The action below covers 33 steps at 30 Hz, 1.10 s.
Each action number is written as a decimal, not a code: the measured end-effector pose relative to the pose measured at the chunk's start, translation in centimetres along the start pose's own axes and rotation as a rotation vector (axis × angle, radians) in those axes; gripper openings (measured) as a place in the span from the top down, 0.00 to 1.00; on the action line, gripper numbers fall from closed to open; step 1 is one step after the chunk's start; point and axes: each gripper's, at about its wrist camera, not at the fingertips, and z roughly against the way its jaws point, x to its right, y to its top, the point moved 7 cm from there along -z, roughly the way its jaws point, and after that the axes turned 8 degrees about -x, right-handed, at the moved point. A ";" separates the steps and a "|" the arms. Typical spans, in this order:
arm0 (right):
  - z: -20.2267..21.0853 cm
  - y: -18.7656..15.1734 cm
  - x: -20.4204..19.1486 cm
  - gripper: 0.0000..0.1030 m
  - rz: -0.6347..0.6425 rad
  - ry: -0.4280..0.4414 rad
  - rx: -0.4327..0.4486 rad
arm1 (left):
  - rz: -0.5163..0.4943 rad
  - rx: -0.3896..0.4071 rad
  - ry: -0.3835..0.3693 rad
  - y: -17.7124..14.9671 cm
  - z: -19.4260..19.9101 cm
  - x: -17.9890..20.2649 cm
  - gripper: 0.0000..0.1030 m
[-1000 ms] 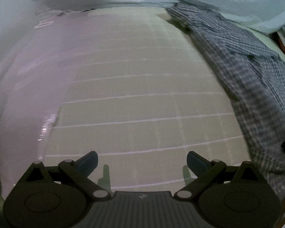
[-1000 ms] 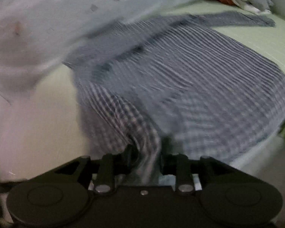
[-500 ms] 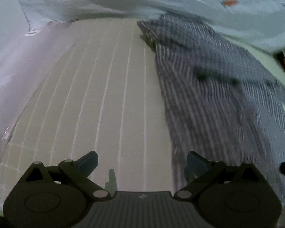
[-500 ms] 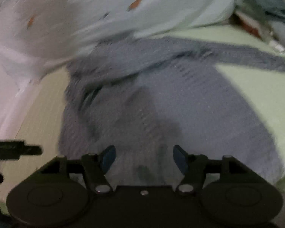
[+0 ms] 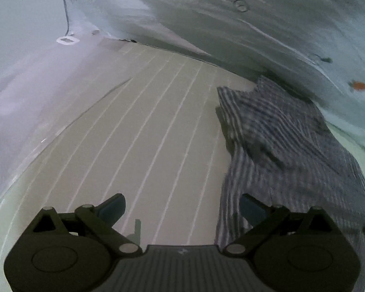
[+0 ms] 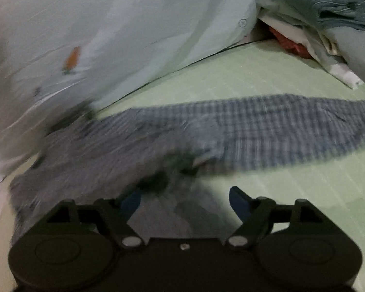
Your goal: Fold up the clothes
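Checked shirt (image 6: 267,126) lay spread on pale green gridded mat (image 6: 292,206), one sleeve stretched right, bunched body at left, blurred. Same shirt (image 5: 292,150) at right of left view, on mat (image 5: 146,146). Right hand-held gripper (image 6: 185,200) just finished spreading its jaws, wide apart, nothing pinched, shirt edge below. Left hand-held gripper (image 5: 182,206) also wide apart, empty, above bare mat. Pale garment with orange mark (image 6: 97,36) lay far left. Stack of folded clothes (image 6: 323,24) at far right.

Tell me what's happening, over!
Left gripper open, empty. Right gripper just opened, holding nothing. Blue-grey checked shirt lying rumpled, one sleeve out. Nothing blocking.
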 end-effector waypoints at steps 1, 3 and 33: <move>-1.0 1.3 0.2 0.22 -0.005 -0.022 0.023 | -0.004 -0.007 0.007 1.0 -0.8 0.2 0.04; -3.0 3.6 0.3 0.22 0.007 -0.059 0.047 | -0.023 -0.020 0.028 3.0 -2.4 0.6 0.04; -10.4 6.1 0.5 0.16 0.022 -0.140 -0.069 | -0.181 -0.031 -0.164 11.4 -12.2 9.6 0.07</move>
